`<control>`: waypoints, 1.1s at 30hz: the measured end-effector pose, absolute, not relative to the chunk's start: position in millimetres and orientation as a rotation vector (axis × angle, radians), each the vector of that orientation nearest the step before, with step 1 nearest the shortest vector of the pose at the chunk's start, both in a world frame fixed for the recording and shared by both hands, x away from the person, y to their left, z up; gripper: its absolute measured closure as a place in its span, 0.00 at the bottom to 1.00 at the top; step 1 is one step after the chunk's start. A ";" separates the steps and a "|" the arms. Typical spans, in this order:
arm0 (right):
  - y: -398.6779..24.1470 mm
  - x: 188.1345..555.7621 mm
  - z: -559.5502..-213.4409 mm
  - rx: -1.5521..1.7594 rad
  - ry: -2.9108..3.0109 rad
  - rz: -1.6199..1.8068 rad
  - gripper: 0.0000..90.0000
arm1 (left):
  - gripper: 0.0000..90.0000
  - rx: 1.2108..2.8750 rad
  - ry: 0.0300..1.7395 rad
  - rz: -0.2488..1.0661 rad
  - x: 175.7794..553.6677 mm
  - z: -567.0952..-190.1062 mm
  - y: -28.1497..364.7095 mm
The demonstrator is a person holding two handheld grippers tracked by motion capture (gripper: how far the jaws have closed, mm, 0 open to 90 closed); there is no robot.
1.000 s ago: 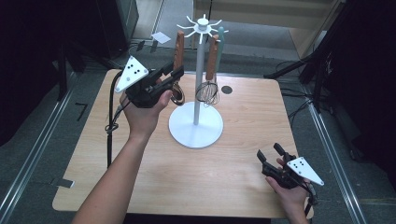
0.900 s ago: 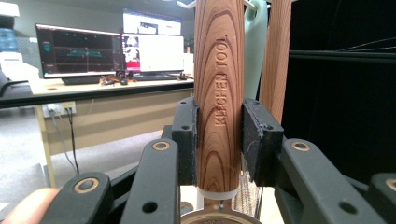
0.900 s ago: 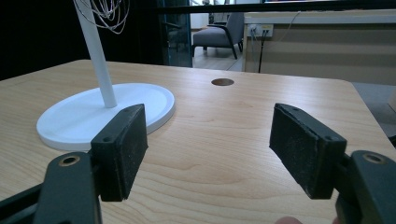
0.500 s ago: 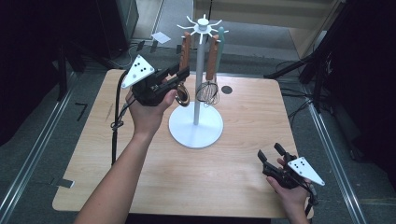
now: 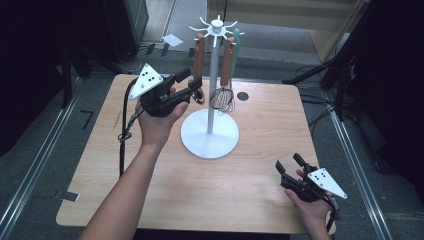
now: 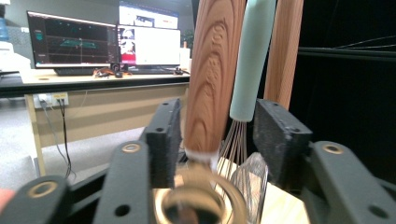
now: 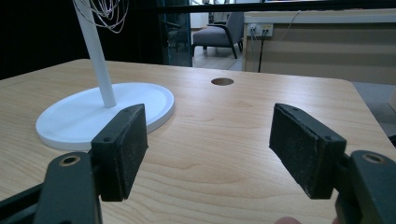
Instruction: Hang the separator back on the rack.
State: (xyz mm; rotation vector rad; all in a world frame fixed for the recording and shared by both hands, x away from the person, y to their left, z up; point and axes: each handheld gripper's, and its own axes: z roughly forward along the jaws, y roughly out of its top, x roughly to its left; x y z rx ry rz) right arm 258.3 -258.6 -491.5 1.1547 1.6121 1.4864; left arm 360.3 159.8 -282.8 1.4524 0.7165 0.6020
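Observation:
A white utensil stand [image 5: 209,135] rises at mid-table. From its hooks hang a wooden-handled utensil [image 5: 199,55], a second wooden-handled one [image 5: 227,60] and a mint-handled whisk [image 5: 236,47]. My left gripper [image 5: 190,83] is at the lower end of the first wooden handle [image 6: 212,79]. Its jaws have just been opening; the handle stands between the pads [image 6: 163,135] with small gaps, so the gripper [image 6: 217,135] is open. Behind it are the mint handle [image 6: 252,60] and the other wooden handle [image 6: 282,51]. My right gripper [image 5: 289,165] rests open near the table's front right corner, with nothing between its jaws [image 7: 210,144].
The stand's round base [image 7: 93,116] lies ahead and left of the right gripper. A small round hole [image 5: 243,95] is in the tabletop behind the stand. Cables and dark equipment ring the wooden table [image 5: 250,200]. A desk with monitors [image 6: 79,46] stands far off.
The wooden handle has shifted slightly right toward the stand's pole. The left gripper's jaws stand wider apart than before. The right gripper has stayed in place.

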 end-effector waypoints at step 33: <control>-254.8 260.3 -494.5 1.160 1.618 1.469 0.28 | 0.00 1.537 0.980 0.740 318.7 -395.6 233.2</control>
